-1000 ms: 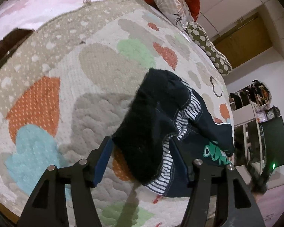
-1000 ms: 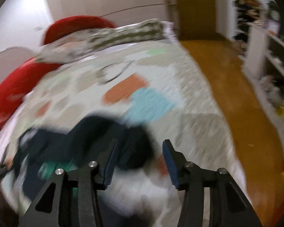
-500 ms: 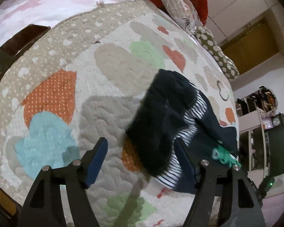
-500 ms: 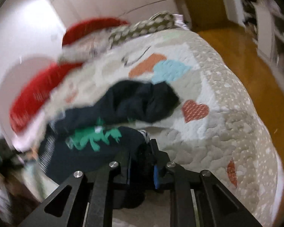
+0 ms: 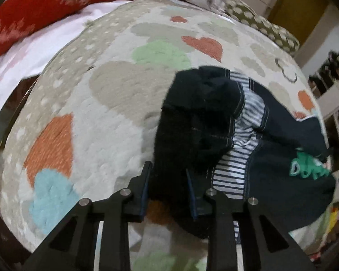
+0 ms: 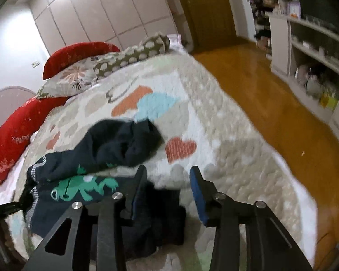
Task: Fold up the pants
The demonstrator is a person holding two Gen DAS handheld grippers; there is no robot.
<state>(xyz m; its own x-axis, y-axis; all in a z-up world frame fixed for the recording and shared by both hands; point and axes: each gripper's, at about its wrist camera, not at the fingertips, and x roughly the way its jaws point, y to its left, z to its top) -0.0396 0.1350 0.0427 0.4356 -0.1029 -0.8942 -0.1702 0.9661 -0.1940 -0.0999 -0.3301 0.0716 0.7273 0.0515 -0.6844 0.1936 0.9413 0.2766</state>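
The pants [image 5: 198,122] are seen as dark matt cloth with a striped knit lining, the quilt [image 5: 115,103] as nubbly stitched fabric, and the floor [image 6: 271,103] as glossy polished wood.

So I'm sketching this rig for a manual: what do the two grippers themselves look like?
Both match: the left gripper and right gripper have matte black angular fingers with triangular cut-outs, silver round bolt heads and blue pads. No cables, markings or sleeves show.

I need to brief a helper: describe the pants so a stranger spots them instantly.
On the heart-patterned quilted bedspread lies one rumpled heap of dark navy pants, near the foot edge. A green frog print with lettering and a blue-and-white striped lining mark them; the red pillows sit apart at the headboard.
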